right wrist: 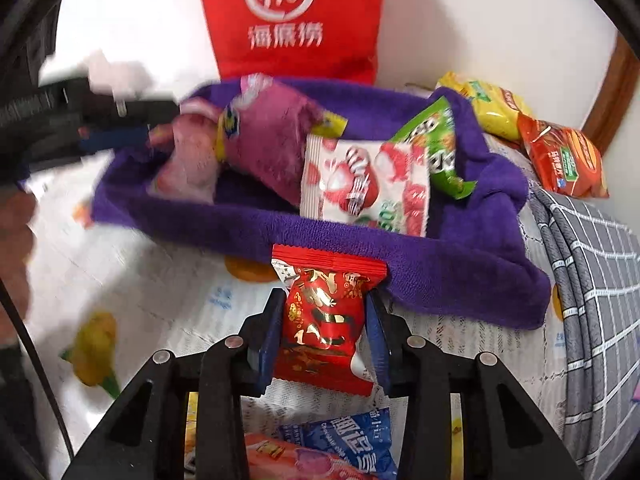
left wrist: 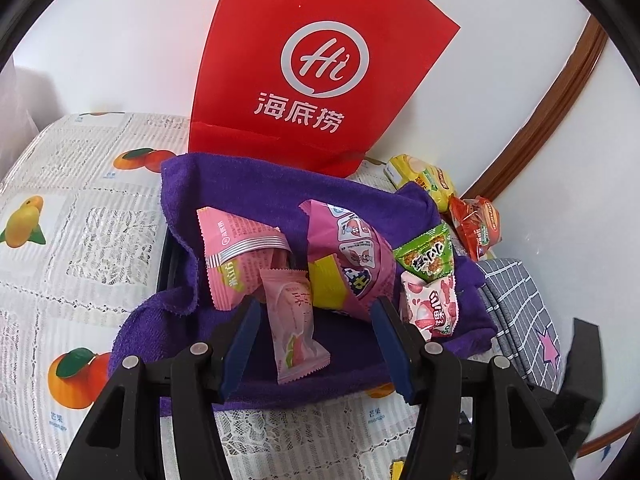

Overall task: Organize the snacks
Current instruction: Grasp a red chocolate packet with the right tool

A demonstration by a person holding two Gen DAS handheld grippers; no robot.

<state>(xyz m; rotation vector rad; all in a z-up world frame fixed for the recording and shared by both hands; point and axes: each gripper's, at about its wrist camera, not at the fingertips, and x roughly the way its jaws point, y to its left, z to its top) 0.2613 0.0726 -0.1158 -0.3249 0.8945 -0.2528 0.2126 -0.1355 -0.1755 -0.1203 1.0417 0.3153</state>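
A basket lined with a purple towel (left wrist: 248, 184) (right wrist: 320, 228) holds several snacks: a big pink bag (left wrist: 348, 248), a green packet (left wrist: 428, 256) and a white-and-red packet (right wrist: 360, 184). My left gripper (left wrist: 318, 320) hovers over the basket's near side. Its jaws stand apart around a small pale pink packet (left wrist: 296, 332), which leans by the left pad, clear of the right one. In front of the basket, my right gripper (right wrist: 324, 320) is shut on a red foil snack packet (right wrist: 324, 320), its blue pads pressing both sides.
A red paper bag (left wrist: 316, 68) stands against the white wall behind the basket. A yellow packet (right wrist: 488, 108) and an orange-red packet (right wrist: 564, 160) lie at the right, beside a grey checked cloth (right wrist: 592, 280). A blue packet (right wrist: 352, 436) lies under my right gripper on the fruit-print tablecloth (left wrist: 80, 240).
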